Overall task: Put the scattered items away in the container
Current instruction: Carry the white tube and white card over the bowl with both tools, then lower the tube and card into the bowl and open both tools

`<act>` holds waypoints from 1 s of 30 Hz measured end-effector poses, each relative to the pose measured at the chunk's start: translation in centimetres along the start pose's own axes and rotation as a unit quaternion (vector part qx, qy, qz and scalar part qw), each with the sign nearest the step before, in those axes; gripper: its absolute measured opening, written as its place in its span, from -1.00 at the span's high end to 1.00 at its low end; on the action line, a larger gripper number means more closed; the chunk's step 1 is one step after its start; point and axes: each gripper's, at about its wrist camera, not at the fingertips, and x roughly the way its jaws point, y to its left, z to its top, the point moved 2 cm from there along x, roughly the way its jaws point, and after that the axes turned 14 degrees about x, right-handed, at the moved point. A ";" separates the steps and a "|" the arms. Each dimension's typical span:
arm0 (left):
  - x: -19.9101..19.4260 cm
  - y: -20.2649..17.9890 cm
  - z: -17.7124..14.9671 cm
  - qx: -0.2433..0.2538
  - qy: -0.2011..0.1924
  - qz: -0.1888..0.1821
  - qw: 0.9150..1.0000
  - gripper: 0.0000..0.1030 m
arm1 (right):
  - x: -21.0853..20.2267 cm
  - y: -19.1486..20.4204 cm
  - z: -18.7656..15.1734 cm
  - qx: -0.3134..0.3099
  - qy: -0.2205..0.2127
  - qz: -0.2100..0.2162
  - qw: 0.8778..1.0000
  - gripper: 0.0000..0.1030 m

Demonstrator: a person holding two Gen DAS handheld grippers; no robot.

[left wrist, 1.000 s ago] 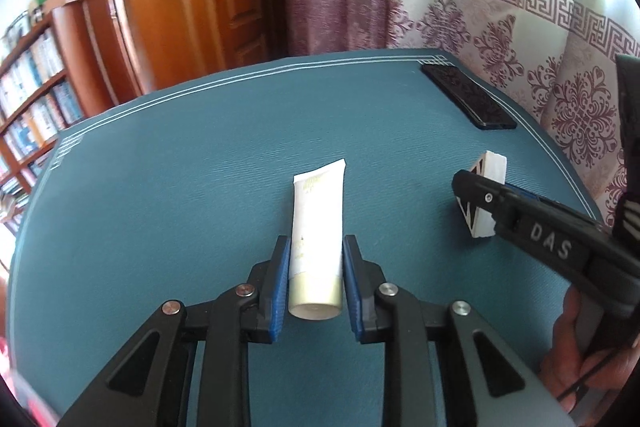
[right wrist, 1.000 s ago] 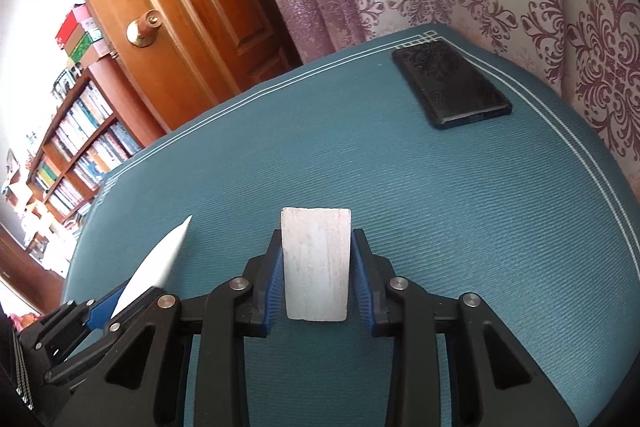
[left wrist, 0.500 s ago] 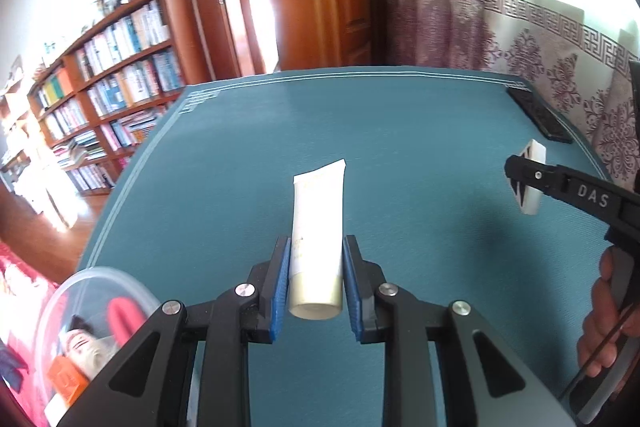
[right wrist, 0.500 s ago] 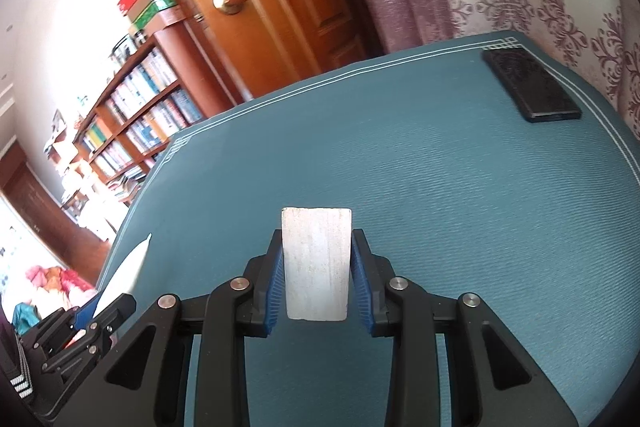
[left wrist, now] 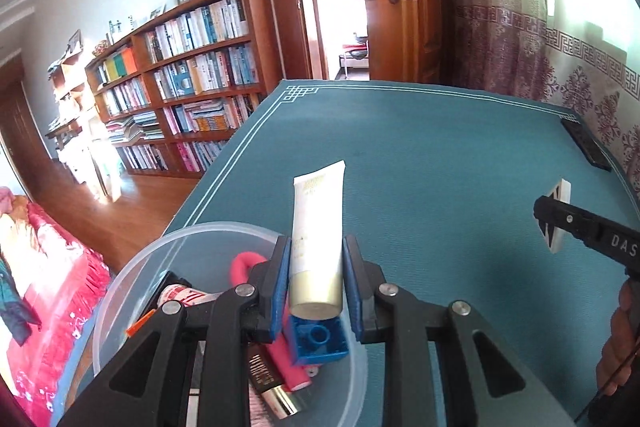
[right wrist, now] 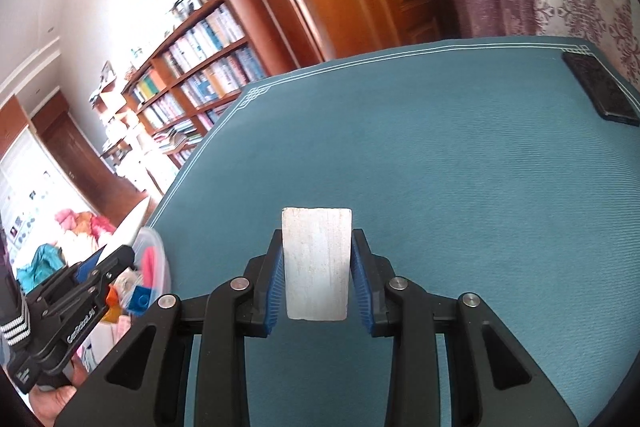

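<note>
A cream tube sits clamped between the left gripper jaws, above the clear container holding a blue brick. The right gripper jaws pinch a white block over the teal counter.

The left gripper's black fingers hide much of the clear round plastic container, and its near rim is cut off.
</note>
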 end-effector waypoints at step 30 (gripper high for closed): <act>-0.8 9.5 -6.3 -0.087 0.020 0.013 0.996 0.45 | 2.4 14.0 -8.6 -0.097 0.090 0.090 0.987 0.35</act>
